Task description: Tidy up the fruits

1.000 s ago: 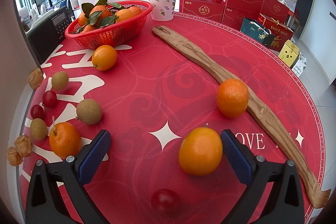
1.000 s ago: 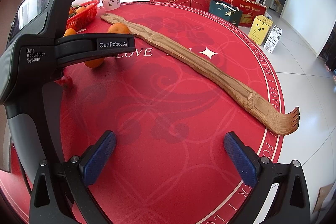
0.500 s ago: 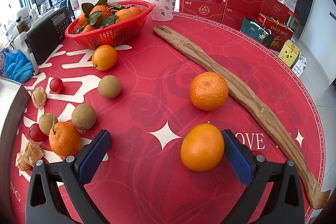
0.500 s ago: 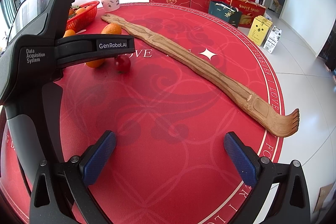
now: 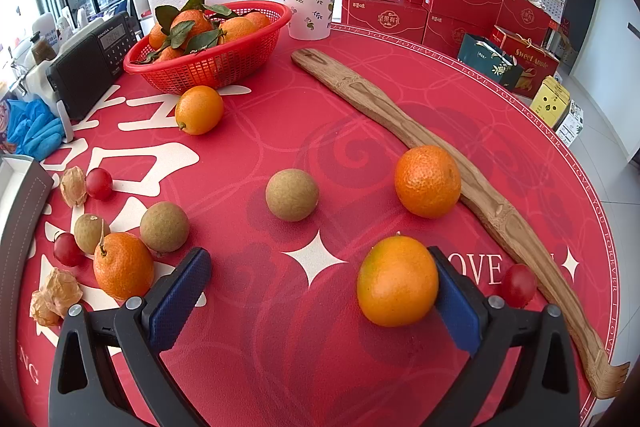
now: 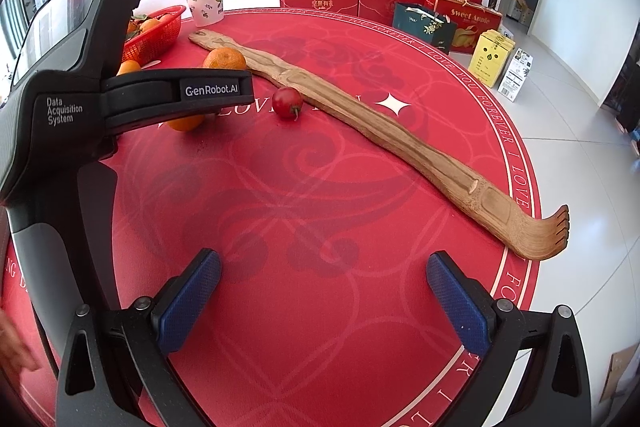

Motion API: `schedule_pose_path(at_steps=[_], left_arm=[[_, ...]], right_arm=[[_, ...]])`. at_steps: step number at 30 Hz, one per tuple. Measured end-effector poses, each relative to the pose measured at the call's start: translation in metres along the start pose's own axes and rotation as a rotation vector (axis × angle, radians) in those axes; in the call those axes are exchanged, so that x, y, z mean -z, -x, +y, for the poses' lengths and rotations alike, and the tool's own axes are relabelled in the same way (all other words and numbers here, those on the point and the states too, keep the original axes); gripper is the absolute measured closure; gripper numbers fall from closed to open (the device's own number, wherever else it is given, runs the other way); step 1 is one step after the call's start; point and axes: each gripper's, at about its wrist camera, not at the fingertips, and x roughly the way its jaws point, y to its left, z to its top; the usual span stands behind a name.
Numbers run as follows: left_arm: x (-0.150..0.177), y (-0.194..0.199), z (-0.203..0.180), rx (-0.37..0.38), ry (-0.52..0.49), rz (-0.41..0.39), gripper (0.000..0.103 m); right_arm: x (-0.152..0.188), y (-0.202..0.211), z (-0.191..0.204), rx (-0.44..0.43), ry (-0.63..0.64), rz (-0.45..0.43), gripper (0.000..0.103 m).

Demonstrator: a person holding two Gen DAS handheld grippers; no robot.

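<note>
1. The left gripper (image 5: 316, 291) stands released at the bottom of the left wrist view, its blue-padded fingers (image 5: 180, 297) spread wide over the round red patterned tablecloth (image 5: 280, 367).
2. A smooth round orange fruit (image 5: 397, 281) lies on the cloth between those fingers, hard against the right-hand pad; whether it touches the pad I cannot tell.
3. Above and right of it sits a pebbly-skinned mandarin (image 5: 427, 181), just beside the long carved wooden back scratcher (image 5: 420, 143) that runs diagonally from upper centre to the lower right.
4. A small red cherry tomato (image 5: 519, 285) rests at the lower right, near the scratcher.
5. A brown round longan (image 5: 292, 194) lies at the centre of the frame.
6. At the left, more longans, small red tomatoes, papery husked berries and a stemmed mandarin (image 5: 123, 265) are clustered.
7. The red plastic mesh basket (image 5: 208, 61), upper left, holds leafy mandarins; another orange fruit (image 5: 199, 109) lies just below it.
8. The right gripper (image 6: 324, 301) is likewise unclenched, holding nothing, above bare cloth at the bottom of the right wrist view.
</note>
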Motion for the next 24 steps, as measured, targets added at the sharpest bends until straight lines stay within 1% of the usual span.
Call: schedule_pose_path(at_steps=[24], left_arm=[[0.0000,0.0000,0.0000,-0.002,-0.001,0.000,0.000]], right_arm=[[0.0008,-0.0028,0.0002,0.001,0.011,-0.008,0.000]])
